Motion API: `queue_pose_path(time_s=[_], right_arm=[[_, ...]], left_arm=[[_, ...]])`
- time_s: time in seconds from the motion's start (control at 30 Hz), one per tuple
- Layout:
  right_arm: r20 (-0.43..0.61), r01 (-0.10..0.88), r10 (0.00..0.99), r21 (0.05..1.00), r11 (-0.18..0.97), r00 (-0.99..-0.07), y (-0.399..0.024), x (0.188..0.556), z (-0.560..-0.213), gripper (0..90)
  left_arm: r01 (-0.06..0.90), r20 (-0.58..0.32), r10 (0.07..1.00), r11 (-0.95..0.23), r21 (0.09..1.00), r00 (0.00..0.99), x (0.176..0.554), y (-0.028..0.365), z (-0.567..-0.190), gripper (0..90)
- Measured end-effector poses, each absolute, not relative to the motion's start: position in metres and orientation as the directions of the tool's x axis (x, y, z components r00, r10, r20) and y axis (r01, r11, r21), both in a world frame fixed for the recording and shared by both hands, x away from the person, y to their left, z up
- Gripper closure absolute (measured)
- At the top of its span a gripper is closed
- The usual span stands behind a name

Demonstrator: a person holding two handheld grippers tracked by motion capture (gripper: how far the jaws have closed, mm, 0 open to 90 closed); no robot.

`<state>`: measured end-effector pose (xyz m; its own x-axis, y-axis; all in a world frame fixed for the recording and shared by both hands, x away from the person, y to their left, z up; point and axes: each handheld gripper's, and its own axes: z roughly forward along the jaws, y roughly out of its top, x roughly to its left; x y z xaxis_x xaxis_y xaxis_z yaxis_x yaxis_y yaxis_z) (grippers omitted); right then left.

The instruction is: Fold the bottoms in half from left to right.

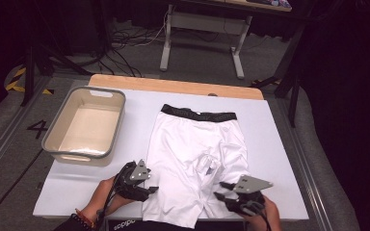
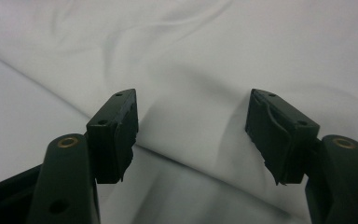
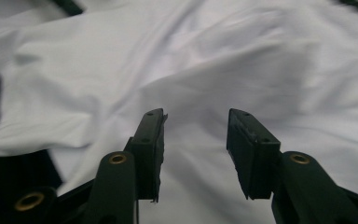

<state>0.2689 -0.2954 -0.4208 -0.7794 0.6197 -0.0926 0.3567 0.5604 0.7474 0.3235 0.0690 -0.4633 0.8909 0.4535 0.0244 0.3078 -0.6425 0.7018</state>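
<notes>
Left gripper [image 1: 150,188]: jaws apart, nothing pinched, poised at the shorts' [image 1: 192,159] left leg hem. Right gripper [image 1: 222,189]: jaws apart over cloth at the right leg, no grip evident. Shorts lie flat at desk [image 1: 279,144] centre, waistband [image 1: 198,114] at 12 o'clock, hems at 6. Judged light, limp, slippery; pinch both layers at hem corners. Bin [image 1: 53,130] at 10 o'clock.

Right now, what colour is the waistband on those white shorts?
Black; the waistband shows best in the high view.
</notes>
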Motion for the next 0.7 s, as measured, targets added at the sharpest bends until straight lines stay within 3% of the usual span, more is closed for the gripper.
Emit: queue_pose_path(time_s=[0.13, 0.3, 0.4, 0.6, 0.63, 0.7], right_arm=[[-0.130, 0.383, 0.739, 0.789, 0.480, -0.661, -0.335, 0.274, -0.411, 54.6], [-0.078, 0.505, 0.824, 0.756, 0.416, -0.562, -0.371, 0.284, -0.424, 45.5], [-0.021, 0.563, 0.845, 0.736, 0.375, -0.535, -0.381, 0.283, -0.434, 45.7], [0.012, 0.613, 0.846, 0.695, 0.376, -0.532, -0.384, 0.280, -0.447, 62.9], [0.019, 0.614, 0.839, 0.691, 0.383, -0.544, -0.384, 0.280, -0.446, 71.6], [0.031, 0.617, 0.830, 0.684, 0.389, -0.557, -0.382, 0.279, -0.445, 80.4]], left_arm=[[0.308, 0.027, 0.457, -0.641, 0.703, 0.889, 0.323, 0.069, -0.464, 34.5], [0.317, 0.031, 0.471, -0.639, 0.701, 0.882, 0.323, 0.069, -0.464, 32.4], [0.323, 0.024, 0.472, -0.638, 0.699, 0.881, 0.324, 0.069, -0.464, 31.8], [0.322, 0.025, 0.473, -0.637, 0.701, 0.881, 0.323, 0.069, -0.464, 32.0], [0.322, 0.024, 0.473, -0.637, 0.700, 0.881, 0.323, 0.069, -0.464, 32.1], [0.325, 0.021, 0.472, -0.639, 0.697, 0.882, 0.324, 0.069, -0.464, 32.0]])
